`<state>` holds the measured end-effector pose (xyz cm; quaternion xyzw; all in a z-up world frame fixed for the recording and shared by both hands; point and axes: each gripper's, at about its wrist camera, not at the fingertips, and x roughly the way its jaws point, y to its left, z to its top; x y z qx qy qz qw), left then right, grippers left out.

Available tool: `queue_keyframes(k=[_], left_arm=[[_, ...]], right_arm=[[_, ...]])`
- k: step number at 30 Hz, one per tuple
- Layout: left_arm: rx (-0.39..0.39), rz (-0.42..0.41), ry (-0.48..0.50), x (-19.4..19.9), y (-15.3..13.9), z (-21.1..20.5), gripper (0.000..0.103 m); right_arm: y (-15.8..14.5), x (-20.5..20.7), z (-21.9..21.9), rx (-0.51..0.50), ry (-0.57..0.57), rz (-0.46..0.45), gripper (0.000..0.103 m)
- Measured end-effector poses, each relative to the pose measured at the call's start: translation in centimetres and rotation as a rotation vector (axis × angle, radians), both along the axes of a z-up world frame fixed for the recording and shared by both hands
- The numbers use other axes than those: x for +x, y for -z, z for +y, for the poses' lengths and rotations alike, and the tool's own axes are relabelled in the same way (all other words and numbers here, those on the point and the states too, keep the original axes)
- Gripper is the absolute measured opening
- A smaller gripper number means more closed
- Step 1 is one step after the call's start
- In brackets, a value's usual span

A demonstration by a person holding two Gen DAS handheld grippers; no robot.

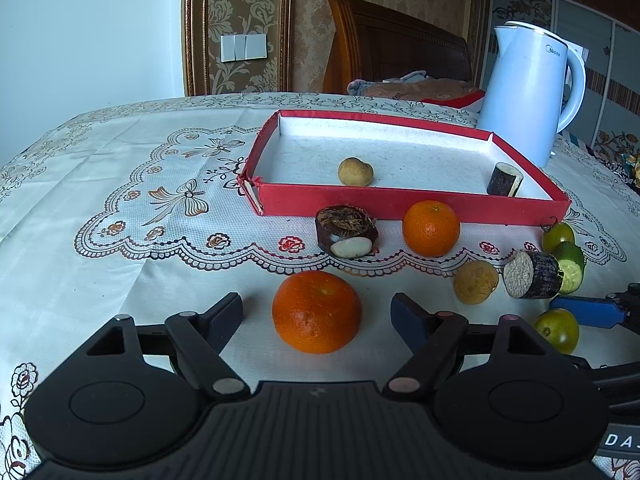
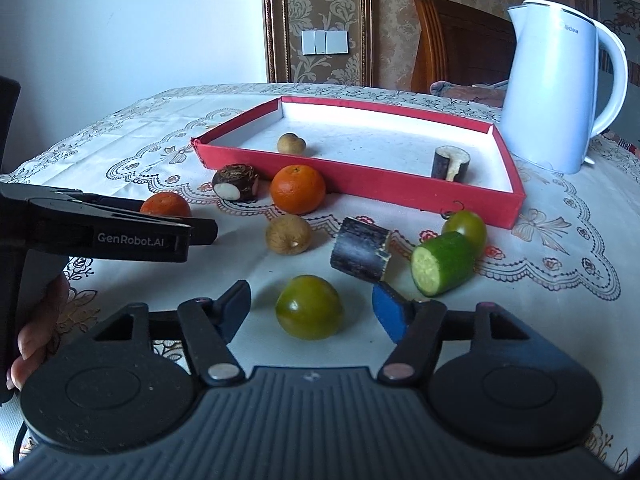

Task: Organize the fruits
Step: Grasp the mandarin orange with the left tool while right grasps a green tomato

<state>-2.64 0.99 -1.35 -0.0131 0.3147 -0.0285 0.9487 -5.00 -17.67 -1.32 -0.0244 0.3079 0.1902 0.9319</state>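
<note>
Both wrist cameras are sitting low over the table point(image 1: 120, 184), looking forward and slightly down between their own fingers toward the red tray point(image 1: 400, 202) and white kettle point(image 2: 560, 92). The right view is standing further right, catching the left gripper point(image 2: 200, 232) side-on.

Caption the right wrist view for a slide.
Right gripper straddles a green citrus fruit, jaws not yet touching it, before a red tray.

A home bedroom: damask wallpaper point(image 1: 240, 8), a wooden headboard point(image 1: 392, 48) with bedding, wardrobe doors point(image 1: 592, 60), and a kettle point(image 1: 532, 92) on a lace-patterned tablecloth point(image 1: 120, 184).
</note>
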Motion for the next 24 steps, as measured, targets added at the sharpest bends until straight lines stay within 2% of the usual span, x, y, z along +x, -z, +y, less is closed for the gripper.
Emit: queue_keyframes(k=[4,5,7,10,21,23,24], left_arm=[[0.001,0.0,0.0,0.0,0.0,0.0,0.082],[0.0,0.0,0.0,0.0,0.0,0.0,0.082],[0.001,0.0,0.0,0.0,0.0,0.0,0.082],[-0.001,-0.001,0.0,0.0,0.0,0.0,0.082],[-0.011,-0.024,0.02,-0.3,-0.2,-0.1,0.081],[-0.009,-0.026,0.026,-0.4,-0.2,-0.1,0.076],[-0.007,-0.022,0.027,-0.3,-0.2,-0.1,0.07]], right_arm=[[0.0,0.1,0.3,-0.006,-0.003,0.001,0.046],[0.0,0.1,0.3,-0.006,-0.004,0.0,0.046],[0.0,0.1,0.2,-0.006,-0.002,-0.001,0.037],[0.0,0.0,0.4,-0.013,-0.002,-0.01,0.031],[-0.1,-0.1,-0.6,0.034,0.024,-0.017,0.031],[-0.1,-0.1,-0.8,0.038,0.026,-0.012,0.031],[-0.1,0.0,-0.8,0.041,0.027,-0.01,0.031]])
